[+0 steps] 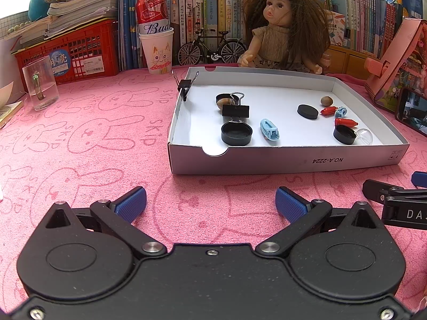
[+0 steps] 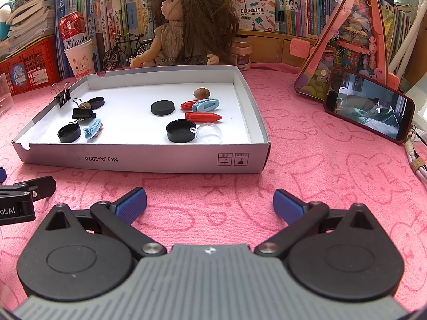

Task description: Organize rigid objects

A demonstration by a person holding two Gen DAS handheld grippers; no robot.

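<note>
A pink cloth printed with darker pink rabbit outlines covered the lower frame. The white cardboard tray held black caps, a black binder clip, pale blue clips, red pen caps and a brown nut. Upper left stood a red crate and a red-and-white can. Both grippers were black with blue fingertips.

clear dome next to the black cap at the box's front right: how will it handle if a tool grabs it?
The clear dome looks like thin smooth plastic, so probably light and slippery between pads. Its rounded shape suggests it may rock or skid when nudged. It touches the black cap, so a push would likely shift that too. Thin shell: maybe crushable under a hard squeeze.
</note>
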